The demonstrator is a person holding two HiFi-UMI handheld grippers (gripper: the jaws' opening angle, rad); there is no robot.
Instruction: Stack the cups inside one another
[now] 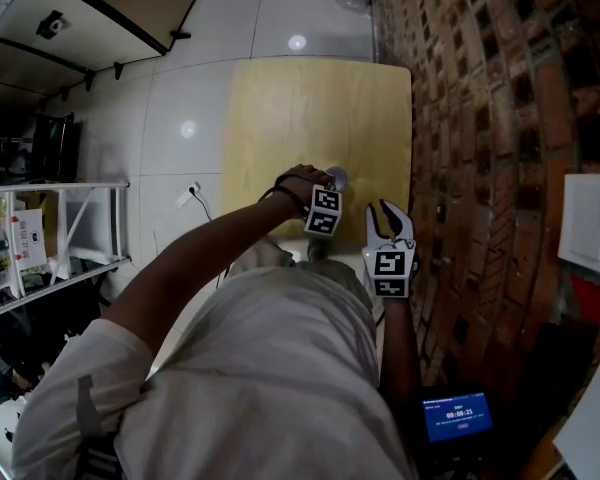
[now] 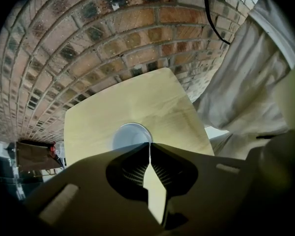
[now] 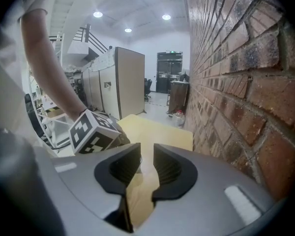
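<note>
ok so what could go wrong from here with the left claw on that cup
1. The left claw looks shut on just the thin rim of the white cup; so slight a pinch could slip or crumple it.
2. The right claw is open and empty, beside the brick wall, so nothing steadies the cup if it tips.

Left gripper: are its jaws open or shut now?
Shut: the left gripper pinches the wall of the white cup, seen in its own view as a thin white strip between the closed tips.
</note>
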